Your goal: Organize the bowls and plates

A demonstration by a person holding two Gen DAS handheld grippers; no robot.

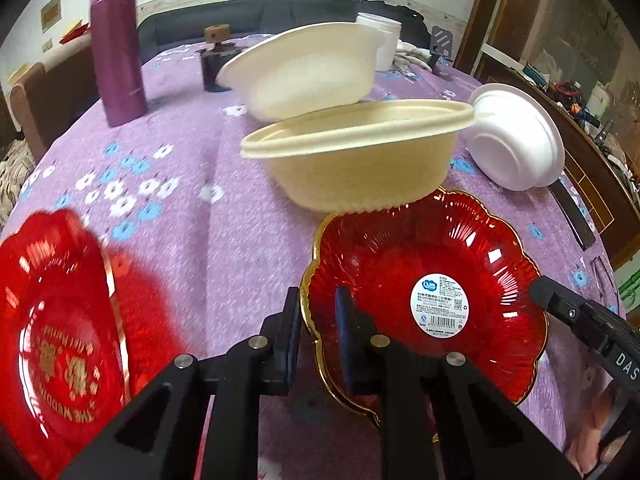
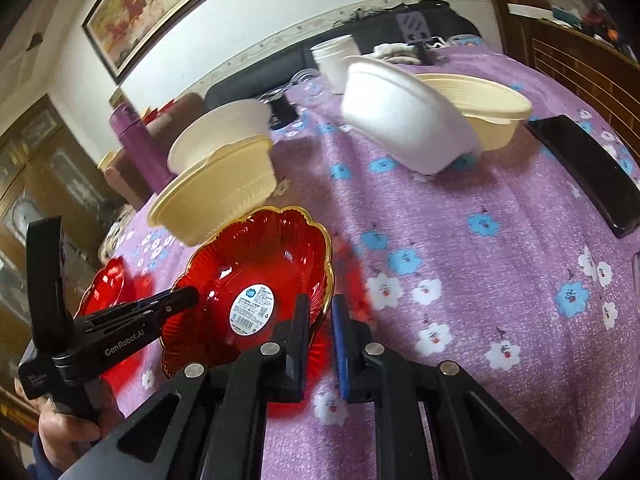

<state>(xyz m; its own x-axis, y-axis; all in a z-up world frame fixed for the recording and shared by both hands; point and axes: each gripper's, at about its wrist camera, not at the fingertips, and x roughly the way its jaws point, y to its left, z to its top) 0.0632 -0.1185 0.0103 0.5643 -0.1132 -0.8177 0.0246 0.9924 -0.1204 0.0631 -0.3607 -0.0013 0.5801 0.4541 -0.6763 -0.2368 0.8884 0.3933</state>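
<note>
Bowls (image 1: pixel 352 160) number four, red plates (image 1: pixel 428 300) two.

Purple flowered tablecloth (image 1: pixel 192 240) covers the whole table. At the far left stands a tall magenta flask (image 1: pixel 116 44), upright. Behind it, near the middle, sits a small dark jar with a brown wooden knob (image 1: pixel 216 60). A white tub (image 1: pixel 384 38) waits at the back edge. On the right, a black slab-like device (image 2: pixel 584 172) lies flat. A framed painting (image 2: pixel 160 4) hangs on the wall.
</note>
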